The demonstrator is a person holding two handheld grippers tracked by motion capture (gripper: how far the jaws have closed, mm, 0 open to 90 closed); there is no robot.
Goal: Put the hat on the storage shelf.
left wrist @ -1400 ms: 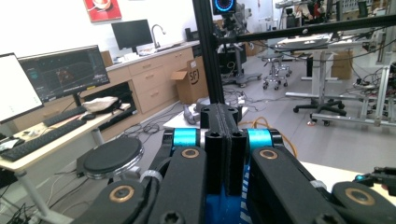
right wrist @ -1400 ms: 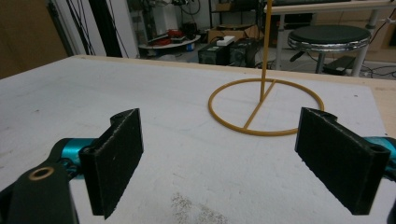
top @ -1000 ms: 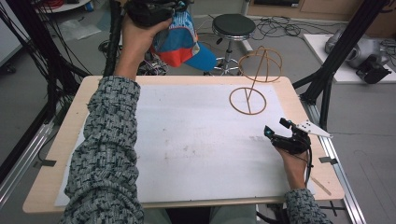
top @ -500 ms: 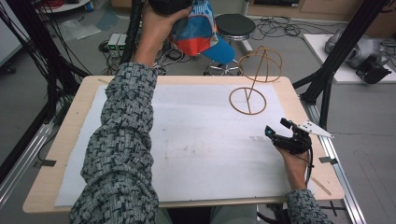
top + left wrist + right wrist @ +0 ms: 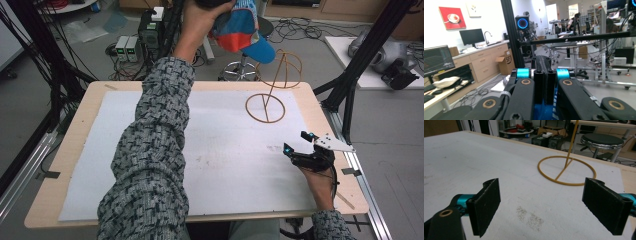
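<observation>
Wire stand (image 5: 272, 90) sits on the mat (image 5: 220, 150) at the far right part of the table (image 5: 75, 125), its ring base flat on the mat, its upper hoop behind the base; cap (image 5: 240, 27) held aloft in the left gripper (image 5: 212, 4), beyond the table's far edge, left of and above the stand's hoop; right gripper (image 5: 300, 145) low over the mat's near right corner, in front of the stand; stool (image 5: 247, 65) on the floor behind the table.

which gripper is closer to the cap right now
Left. The left gripper is shut on the cap, raised beyond the table's far edge. The right gripper sits open low over the mat, near the wire stand, well apart from the cap.
</observation>
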